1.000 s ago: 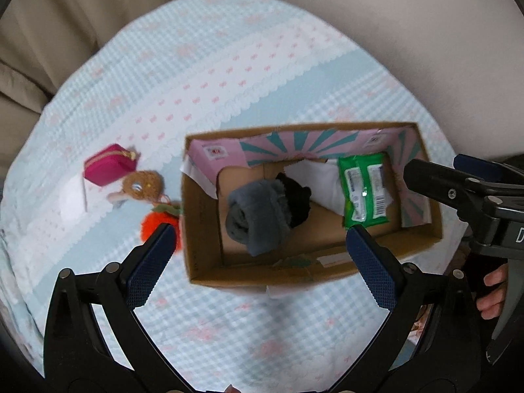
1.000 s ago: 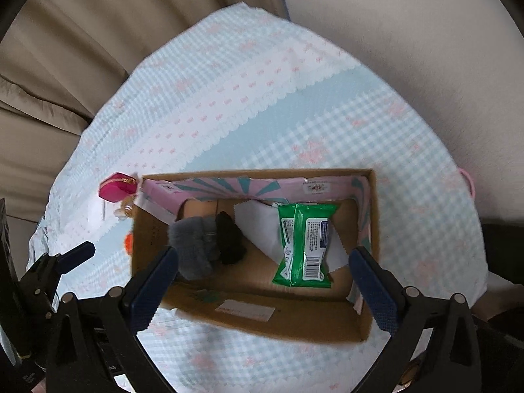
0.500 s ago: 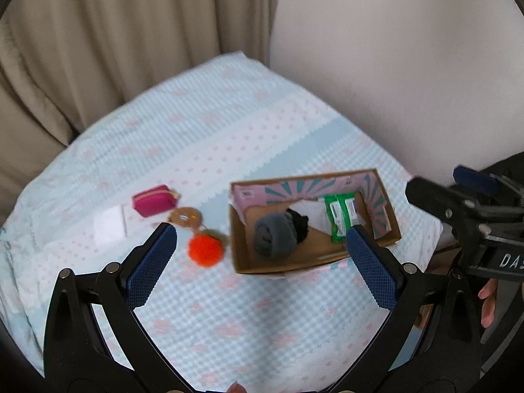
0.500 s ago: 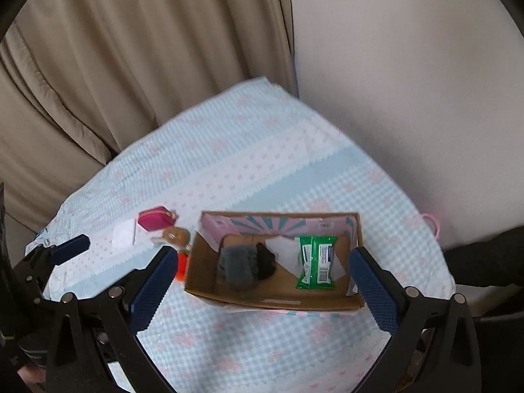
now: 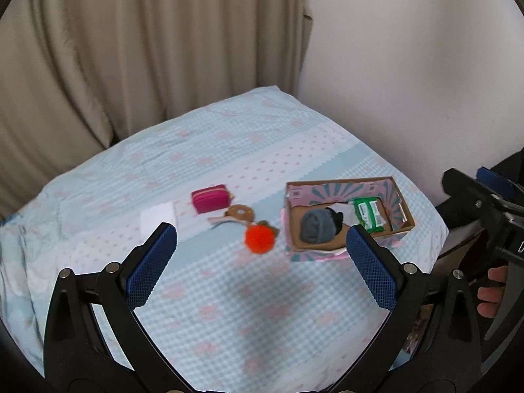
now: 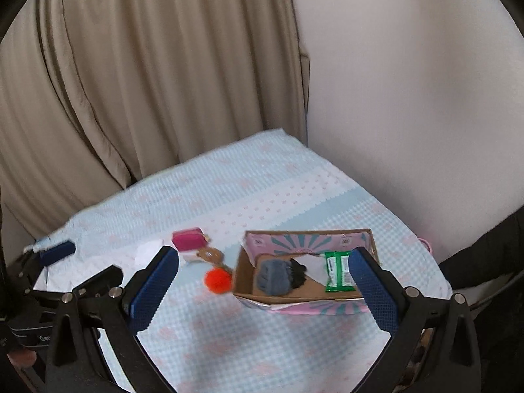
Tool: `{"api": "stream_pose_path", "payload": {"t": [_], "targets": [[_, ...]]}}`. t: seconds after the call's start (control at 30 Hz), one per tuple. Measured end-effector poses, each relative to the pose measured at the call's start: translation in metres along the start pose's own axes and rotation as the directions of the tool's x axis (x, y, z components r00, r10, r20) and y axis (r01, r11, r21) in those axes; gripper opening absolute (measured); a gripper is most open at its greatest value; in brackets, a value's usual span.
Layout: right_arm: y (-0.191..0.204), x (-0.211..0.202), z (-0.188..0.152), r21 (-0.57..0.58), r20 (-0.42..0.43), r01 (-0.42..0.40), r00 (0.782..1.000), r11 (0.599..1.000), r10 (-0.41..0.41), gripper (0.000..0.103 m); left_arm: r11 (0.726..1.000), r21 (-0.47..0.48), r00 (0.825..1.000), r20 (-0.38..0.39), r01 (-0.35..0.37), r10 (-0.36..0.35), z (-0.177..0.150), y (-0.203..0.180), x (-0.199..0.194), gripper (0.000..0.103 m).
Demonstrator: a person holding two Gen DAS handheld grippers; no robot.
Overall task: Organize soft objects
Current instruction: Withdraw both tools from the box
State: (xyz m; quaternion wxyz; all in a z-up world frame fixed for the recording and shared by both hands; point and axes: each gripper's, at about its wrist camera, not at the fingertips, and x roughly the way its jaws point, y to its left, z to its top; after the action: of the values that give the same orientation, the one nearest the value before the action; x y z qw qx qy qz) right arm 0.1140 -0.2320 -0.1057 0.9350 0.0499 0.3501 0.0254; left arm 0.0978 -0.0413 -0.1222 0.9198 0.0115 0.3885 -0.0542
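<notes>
Both hand-held grippers are seen held above a bed [image 5: 229,294] covered in a pale blue and pink patterned sheet. The left hand-held gripper [image 5: 262,258] is spread wide with nothing between its blue pads [image 5: 150,262]. The right hand-held gripper [image 6: 262,291] is likewise spread wide and empty; part of it is also seen at the right edge of the left view, with some fingers [image 5: 491,291] of the person's hand beside it.

An open cardboard box [image 5: 404,208] with a pink and teal lining is set on the right part of the bed. Inside it, a grey roll [image 5: 316,227] lies at the left end, a black item [image 5: 335,221] is pressed against it, white paper [image 5: 345,208] lies behind, and a green pack [image 5: 368,213] lies toward the right end.

Left of the box, on the sheet, an orange pompom [image 5: 258,239] lies just beside the box's left wall. Behind it a brown round plush [image 5: 240,212] is seen, possibly joined to the pompom, though the blur leaves that uncertain. A magenta pouch [image 5: 211,198] rests further left, with a white card [image 5: 157,217] near it.

A beige curtain [image 6: 147,82] hangs behind the bed and a plain wall [image 6: 409,98] stands to the right.
</notes>
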Motion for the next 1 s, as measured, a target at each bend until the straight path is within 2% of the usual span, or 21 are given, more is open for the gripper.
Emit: {"api": "stream_pose_path", "payload": {"t": [0.1, 0.33, 0.57, 0.63, 0.8, 1.0], "targets": [[0.015, -0.009, -0.011, 0.009, 0.04, 0.014, 0.999, 1.0, -0.014, 0.103, 1.0, -0.018, 1.0, 0.0, 0.001, -0.001, -0.011, 0.024, -0.009, 0.103], [0.053, -0.012, -0.027, 0.025, 0.037, 0.007, 0.999, 1.0, -0.008, 0.103, 1.0, -0.025, 1.0, 0.006, -0.011, 0.011, -0.026, 0.07, -0.018, 0.103], [0.1, 0.004, -0.04, -0.027, -0.026, 0.065, 0.997, 0.998, -0.066, 0.103, 0.998, -0.062, 1.0, -0.019, -0.016, 0.015, -0.034, 0.13, -0.003, 0.103], [0.114, 0.014, -0.044, -0.032, -0.031, 0.072, 0.997, 0.997, -0.073, 0.103, 0.996, -0.079, 0.999, -0.028, -0.029, 0.026, -0.033, 0.148, 0.007, 0.103], [0.137, 0.059, -0.052, -0.015, -0.078, 0.015, 0.997, 1.0, -0.016, 0.103, 0.989, -0.136, 0.997, -0.048, -0.063, 0.057, -0.035, 0.192, 0.049, 0.103], [0.157, 0.138, -0.059, -0.008, -0.13, -0.026, 0.991, 1.0, 0.025, 0.103, 0.974, -0.214, 0.994, -0.093, -0.078, 0.06, -0.045, 0.239, 0.128, 0.103]]}}
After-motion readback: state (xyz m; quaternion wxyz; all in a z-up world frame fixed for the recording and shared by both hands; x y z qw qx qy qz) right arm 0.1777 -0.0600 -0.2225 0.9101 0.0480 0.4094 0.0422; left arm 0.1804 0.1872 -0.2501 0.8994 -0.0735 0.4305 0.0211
